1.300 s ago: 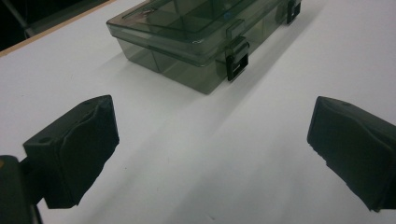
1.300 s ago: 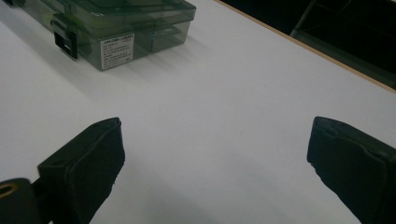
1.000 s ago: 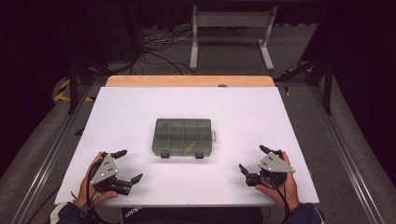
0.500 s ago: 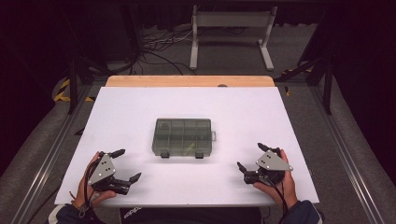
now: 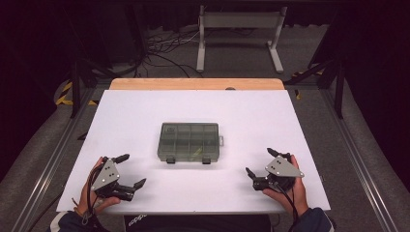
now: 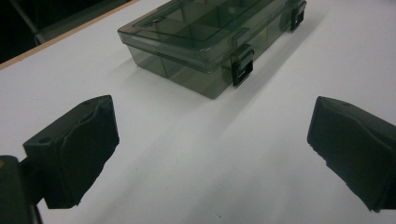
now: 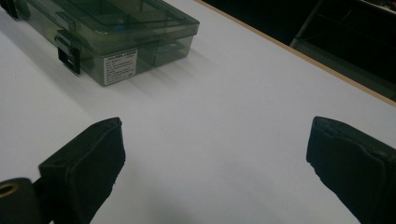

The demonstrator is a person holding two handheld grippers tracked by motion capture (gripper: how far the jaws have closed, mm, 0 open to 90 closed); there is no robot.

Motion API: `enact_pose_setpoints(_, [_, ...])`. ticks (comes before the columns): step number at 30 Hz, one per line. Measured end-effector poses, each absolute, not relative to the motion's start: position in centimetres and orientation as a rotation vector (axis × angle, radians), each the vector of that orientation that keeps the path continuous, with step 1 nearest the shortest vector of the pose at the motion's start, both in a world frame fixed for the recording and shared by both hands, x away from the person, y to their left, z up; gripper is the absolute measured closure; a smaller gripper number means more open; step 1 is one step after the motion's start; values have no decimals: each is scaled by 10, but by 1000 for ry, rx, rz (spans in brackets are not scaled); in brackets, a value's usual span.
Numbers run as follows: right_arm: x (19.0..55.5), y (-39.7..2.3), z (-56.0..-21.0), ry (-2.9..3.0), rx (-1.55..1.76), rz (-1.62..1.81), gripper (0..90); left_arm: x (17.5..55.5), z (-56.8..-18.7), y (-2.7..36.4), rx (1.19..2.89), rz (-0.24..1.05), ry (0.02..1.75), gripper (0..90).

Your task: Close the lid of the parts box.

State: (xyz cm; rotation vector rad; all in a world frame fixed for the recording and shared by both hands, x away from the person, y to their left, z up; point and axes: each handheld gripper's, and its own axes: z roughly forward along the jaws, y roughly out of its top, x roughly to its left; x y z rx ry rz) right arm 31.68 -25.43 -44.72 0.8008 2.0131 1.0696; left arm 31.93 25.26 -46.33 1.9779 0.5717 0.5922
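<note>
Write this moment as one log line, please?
left tool: open, empty | right tool: open, empty | compartment box: shut, latched, untouched, mid-table

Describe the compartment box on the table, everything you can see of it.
The compartment box is a flat, rectangular case of smoky, see-through plastic, divided inside into small cells. Its lid is shut, held by two dark latches on the side nearest the person. A white printed label sits on one short end. It lies flat near the middle of the white table, apart from both grippers, with nothing touching it but the tabletop. Something small and yellowish shows inside; what it is cannot be told.
</note>
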Motion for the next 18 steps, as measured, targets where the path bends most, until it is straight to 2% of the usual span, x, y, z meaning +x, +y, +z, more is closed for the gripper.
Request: enact_pose_setpoints(18, [321, -251, -448, 2025, 788, 1065, 51, 324, -464, 254, 1981, 582, 598, 26])
